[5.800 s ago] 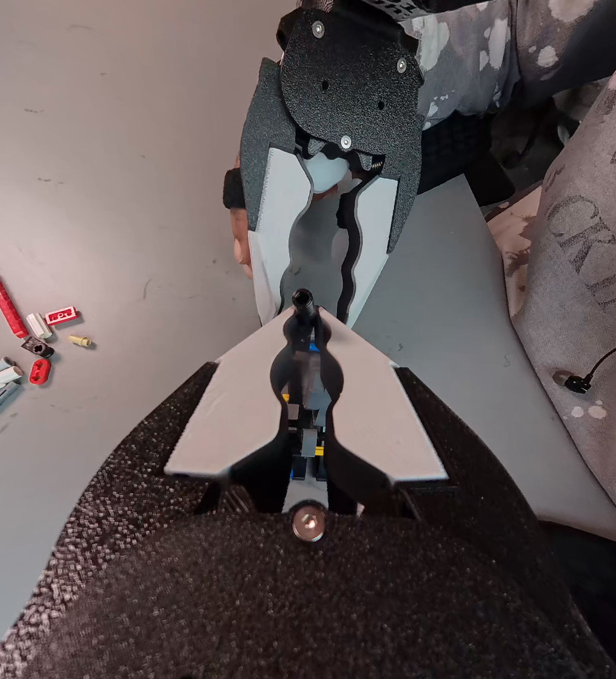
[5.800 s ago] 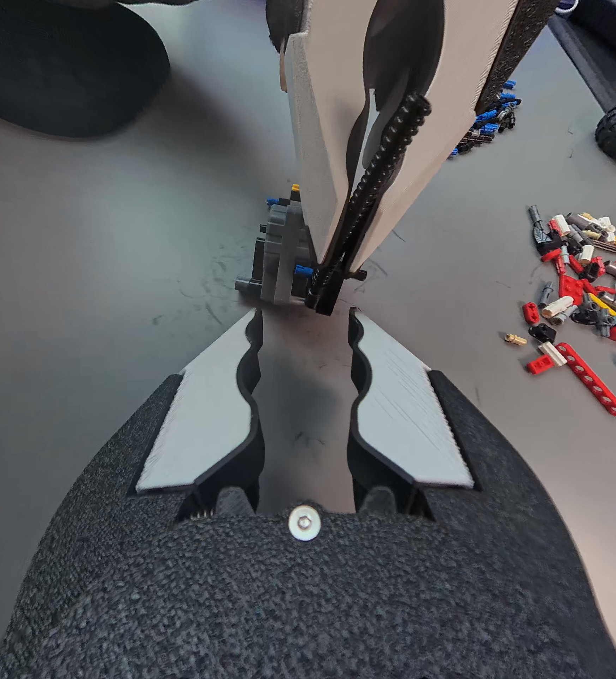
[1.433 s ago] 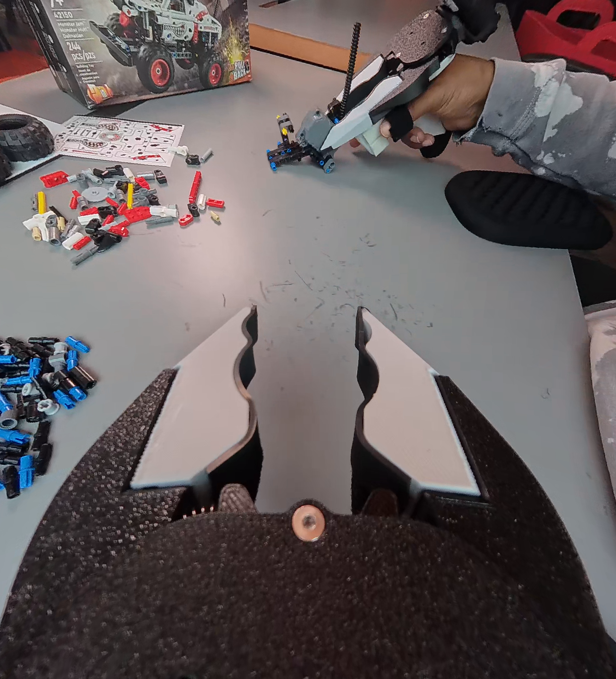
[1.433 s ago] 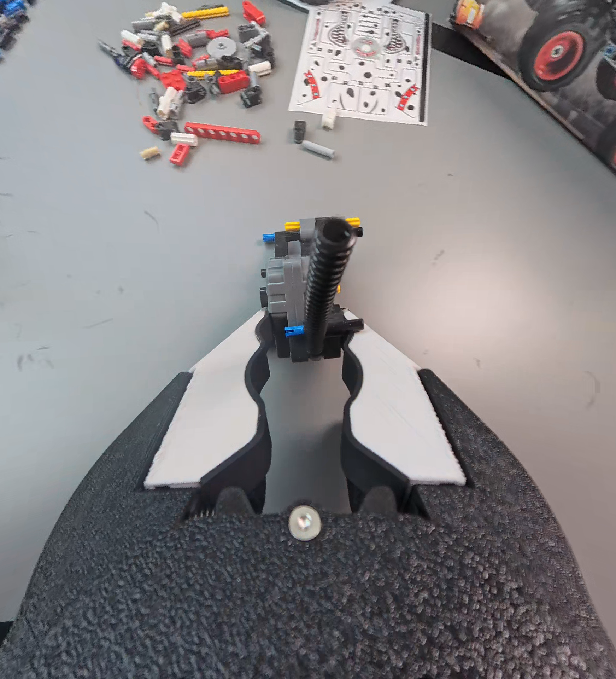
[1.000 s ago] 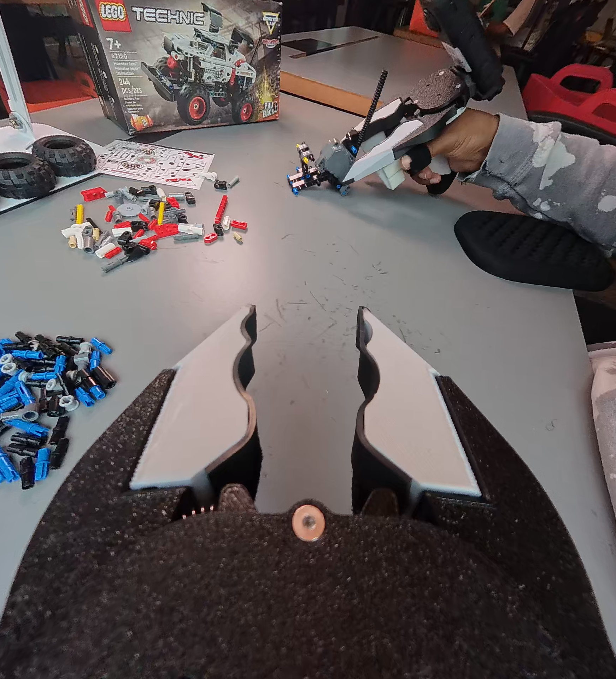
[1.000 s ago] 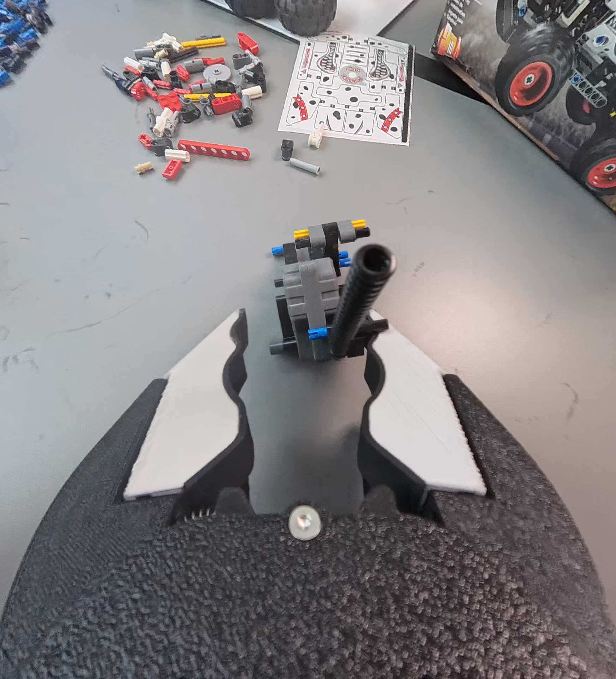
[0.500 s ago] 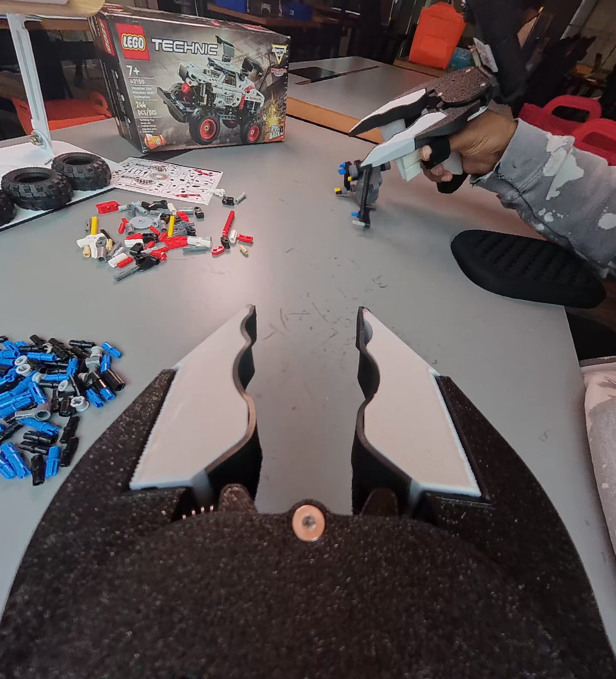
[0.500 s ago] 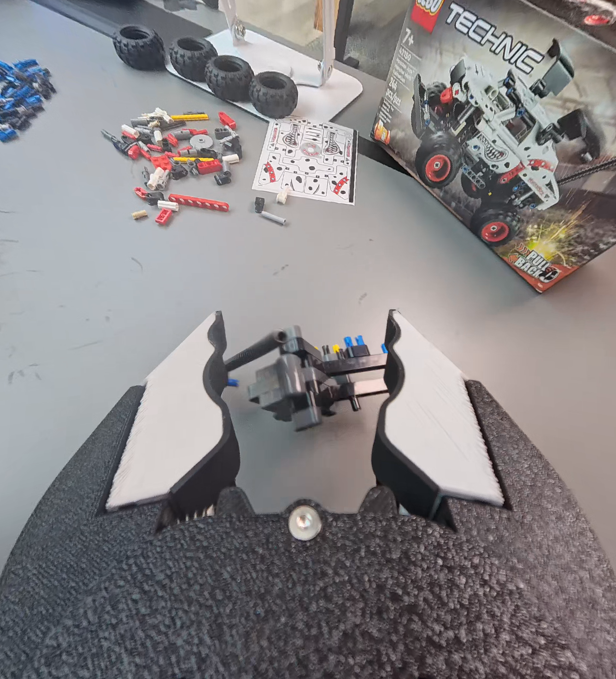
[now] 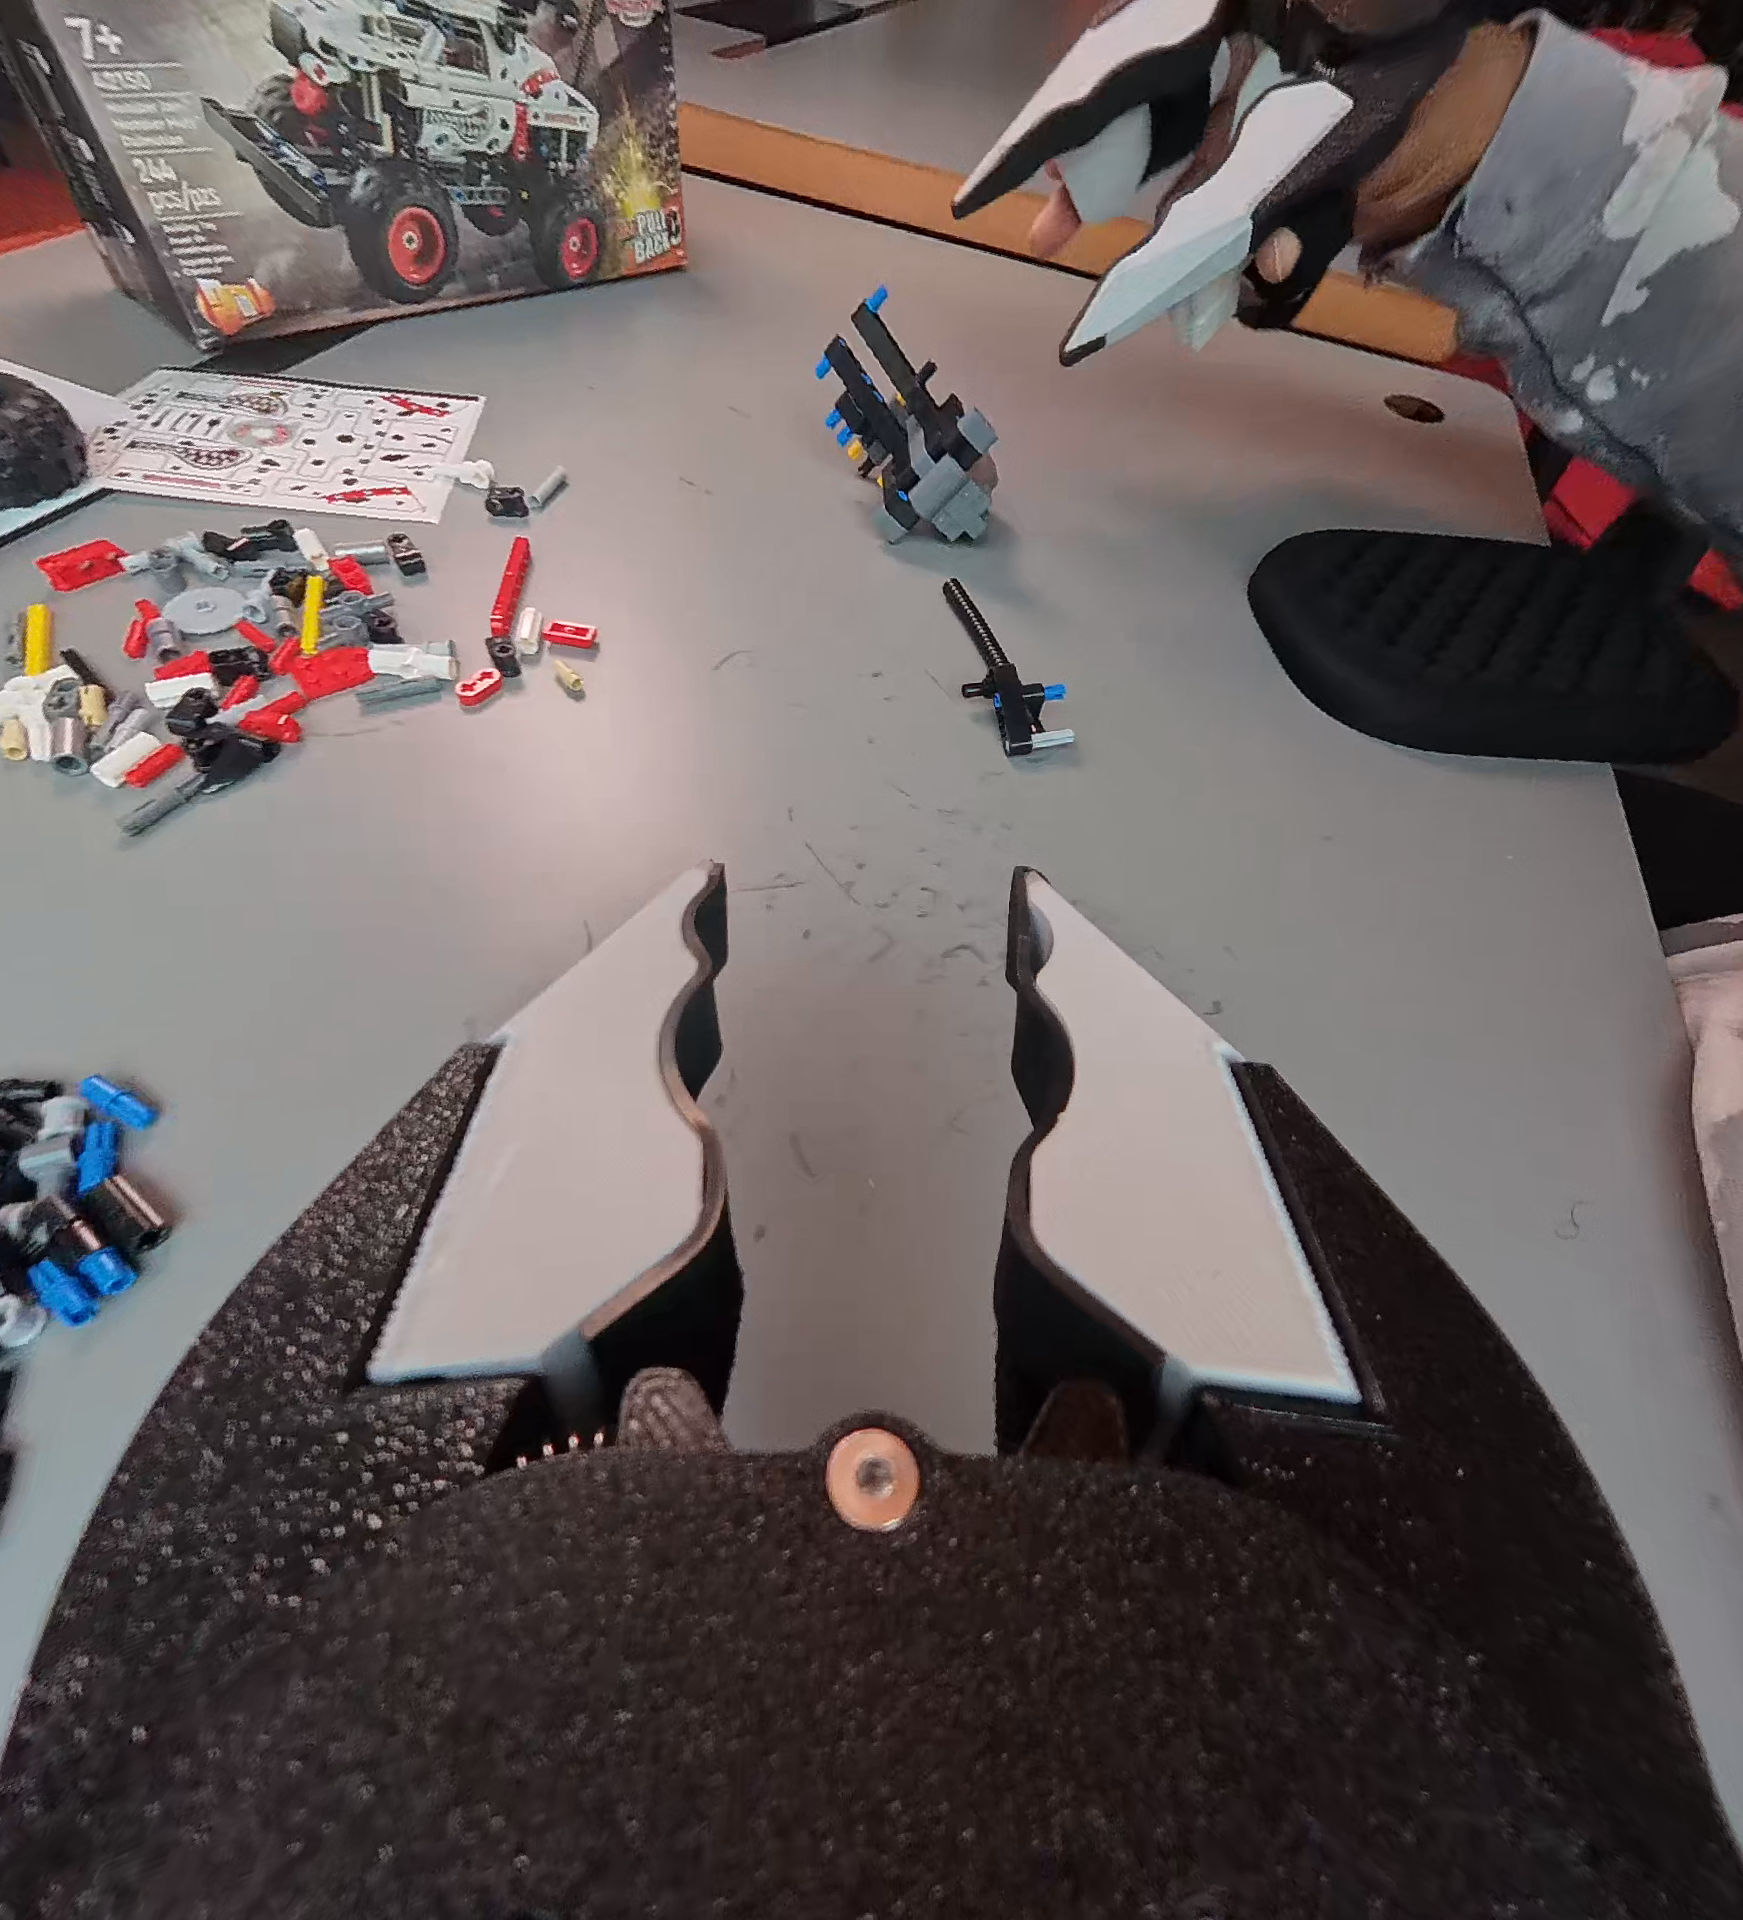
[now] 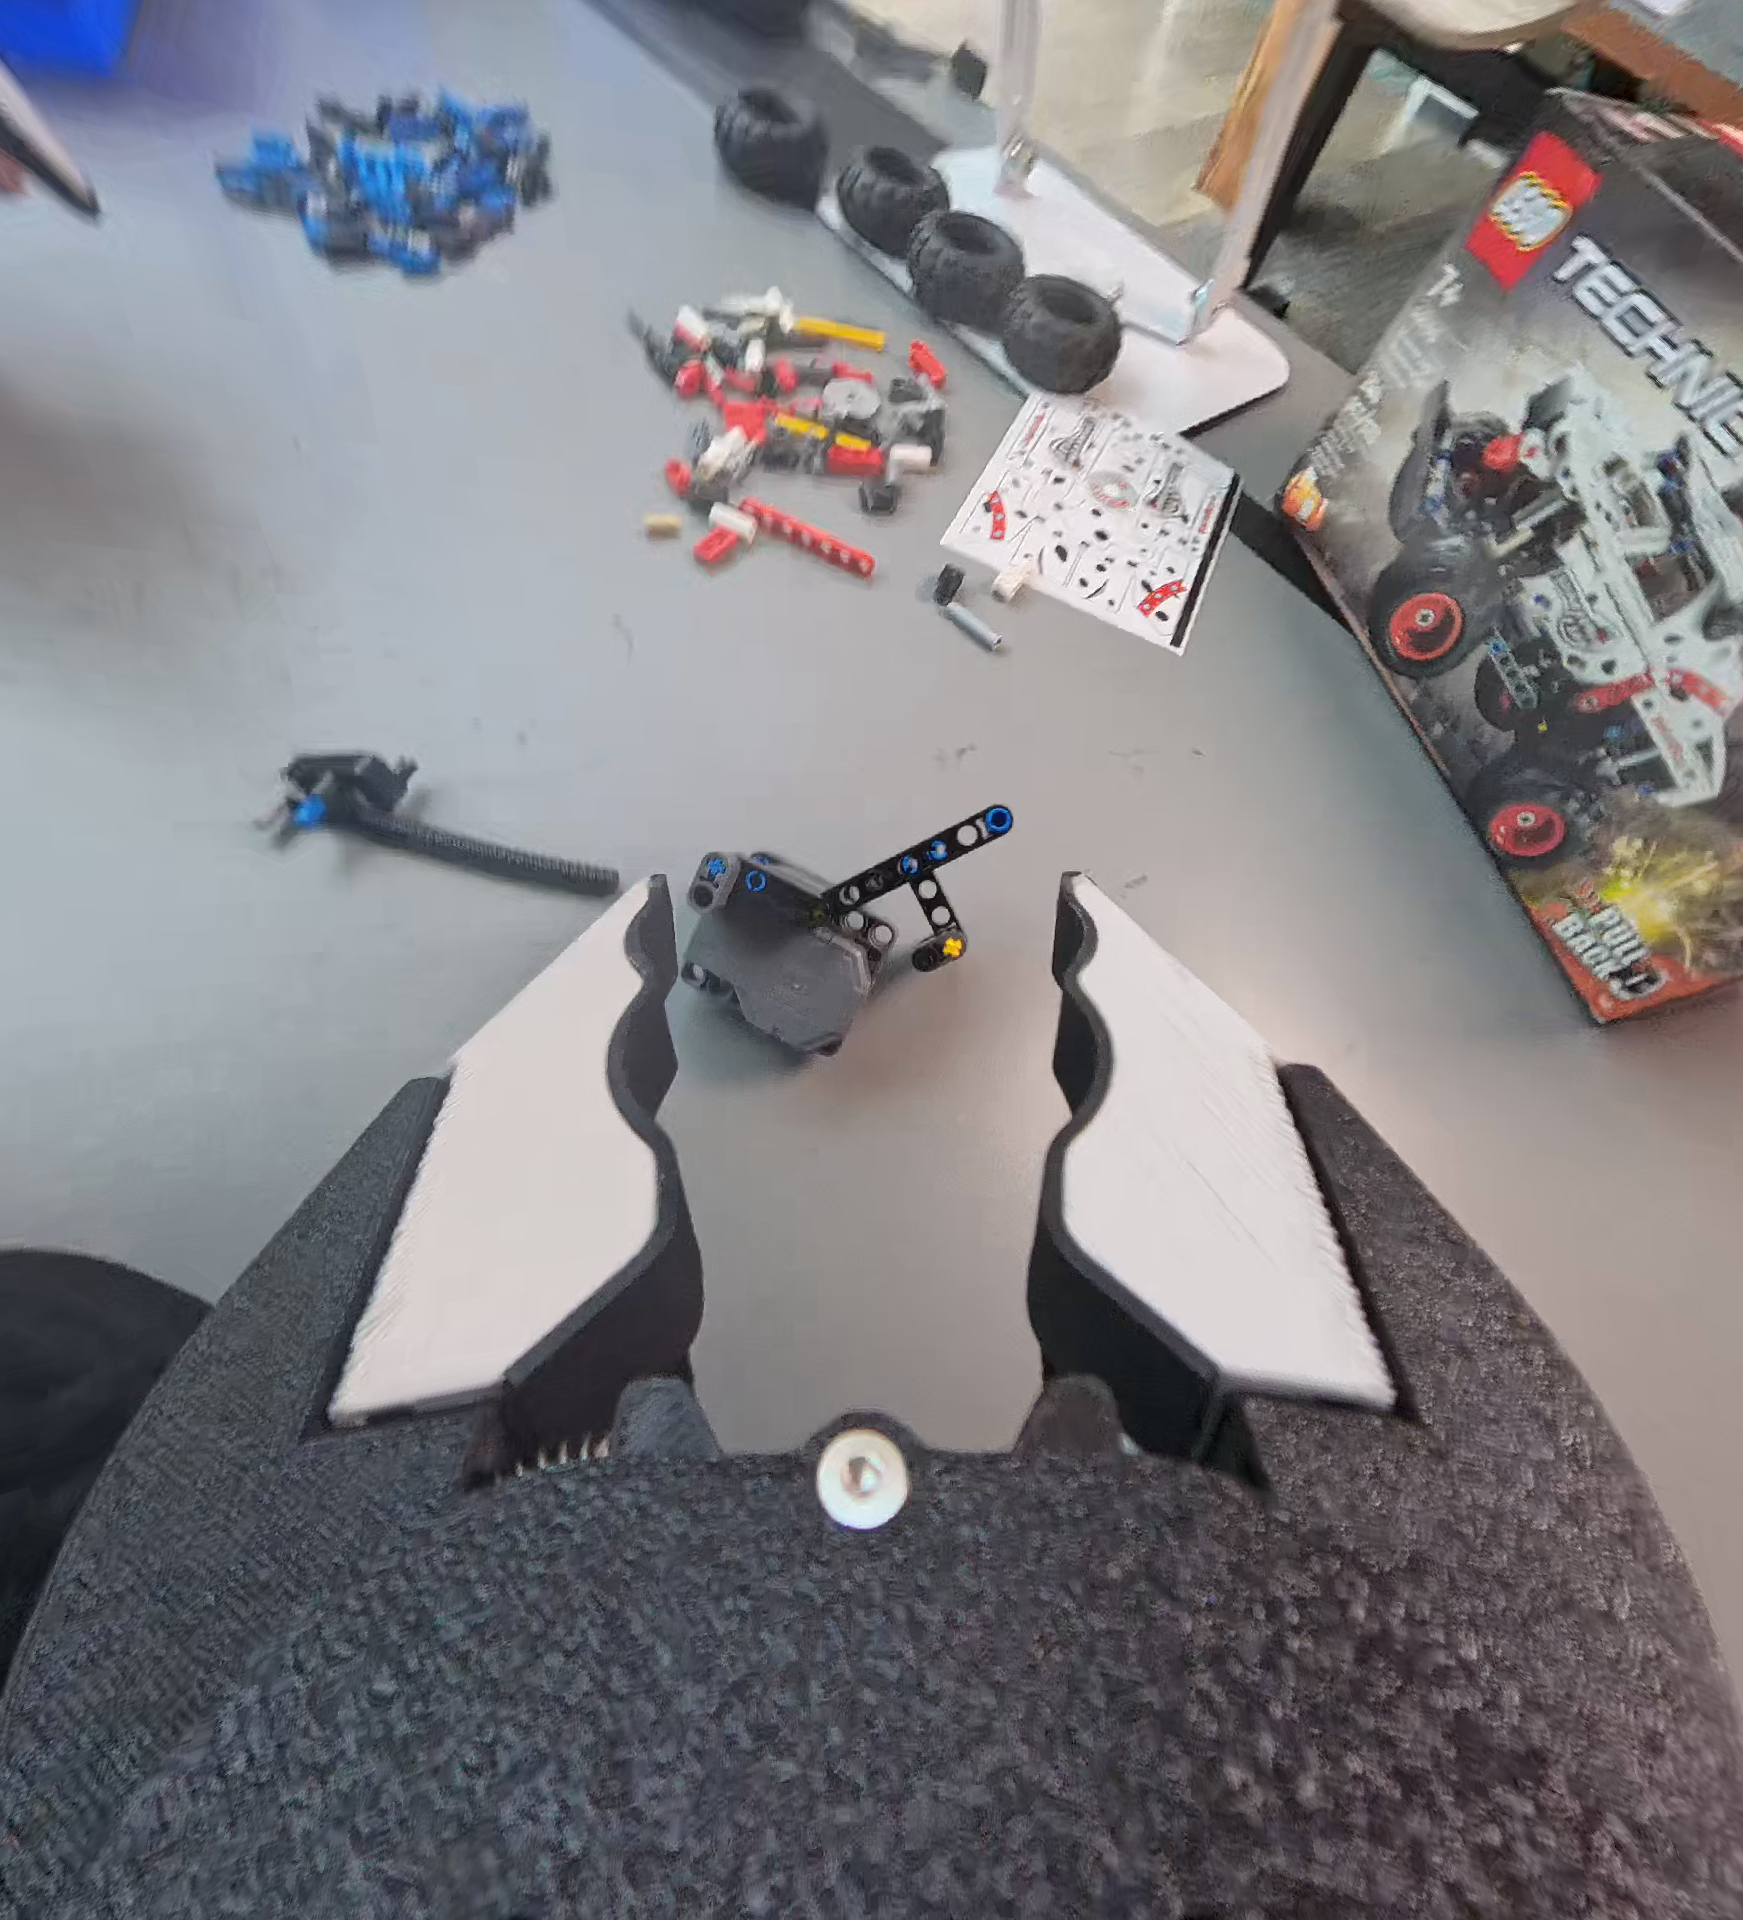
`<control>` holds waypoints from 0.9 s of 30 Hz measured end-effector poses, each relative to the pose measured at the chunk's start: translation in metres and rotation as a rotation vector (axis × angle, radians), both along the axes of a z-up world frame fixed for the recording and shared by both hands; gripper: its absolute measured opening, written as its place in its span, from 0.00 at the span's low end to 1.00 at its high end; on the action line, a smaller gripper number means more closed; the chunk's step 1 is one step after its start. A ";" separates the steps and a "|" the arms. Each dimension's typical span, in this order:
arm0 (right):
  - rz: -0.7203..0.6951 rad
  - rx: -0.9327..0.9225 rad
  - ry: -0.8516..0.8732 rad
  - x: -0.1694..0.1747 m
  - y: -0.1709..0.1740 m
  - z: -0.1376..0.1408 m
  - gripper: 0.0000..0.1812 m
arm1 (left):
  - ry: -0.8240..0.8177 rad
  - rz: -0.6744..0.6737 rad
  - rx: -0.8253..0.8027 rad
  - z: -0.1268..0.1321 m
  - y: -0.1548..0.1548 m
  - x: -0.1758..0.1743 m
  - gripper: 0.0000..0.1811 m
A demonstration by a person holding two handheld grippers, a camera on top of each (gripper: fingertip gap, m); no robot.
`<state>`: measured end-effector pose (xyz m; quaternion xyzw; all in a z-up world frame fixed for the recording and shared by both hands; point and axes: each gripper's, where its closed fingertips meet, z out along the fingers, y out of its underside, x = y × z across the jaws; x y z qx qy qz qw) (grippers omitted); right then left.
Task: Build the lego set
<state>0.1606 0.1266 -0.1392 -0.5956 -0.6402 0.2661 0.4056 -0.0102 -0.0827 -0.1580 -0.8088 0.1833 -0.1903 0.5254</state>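
Note:
The grey and black lego assembly (image 10: 805, 935) lies on the grey table just beyond my right gripper (image 10: 859, 883), which is open and empty above it. It also shows in the left wrist view (image 9: 914, 436). A black ribbed rod with a black and blue connector (image 9: 1002, 670) lies apart from the assembly; it shows in the right wrist view (image 10: 441, 826) to the left. My left gripper (image 9: 867, 883) is open and empty over the near table. The right gripper shows in the left wrist view (image 9: 1106, 239), raised at the top right.
A pile of red, white and grey parts (image 9: 233, 644), a sticker sheet (image 9: 285, 442), the set's box (image 9: 368, 145) and black tyres (image 10: 960, 265) sit at the back. Blue and black pins (image 9: 15, 1205) lie at the left. A black pad (image 9: 1490, 644) lies at the right. Tip to tip, the grippers are about 30 centimetres apart.
My right gripper opened wide and rose; the assembly dropped onto the table and the ribbed rod piece came off and lies separately. My left gripper stayed open.

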 end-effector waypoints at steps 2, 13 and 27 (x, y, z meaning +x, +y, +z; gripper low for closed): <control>0.106 0.174 -0.173 -0.001 -0.006 -0.011 0.41 | 0.025 -0.032 -0.015 -0.005 0.004 0.011 0.30; 0.489 0.696 -0.648 -0.023 -0.001 -0.069 0.23 | 0.102 -0.074 -0.045 -0.020 0.001 0.031 0.29; 0.093 -1.481 0.841 -0.135 -0.122 0.096 0.23 | -0.032 0.139 0.272 0.066 0.058 0.028 0.44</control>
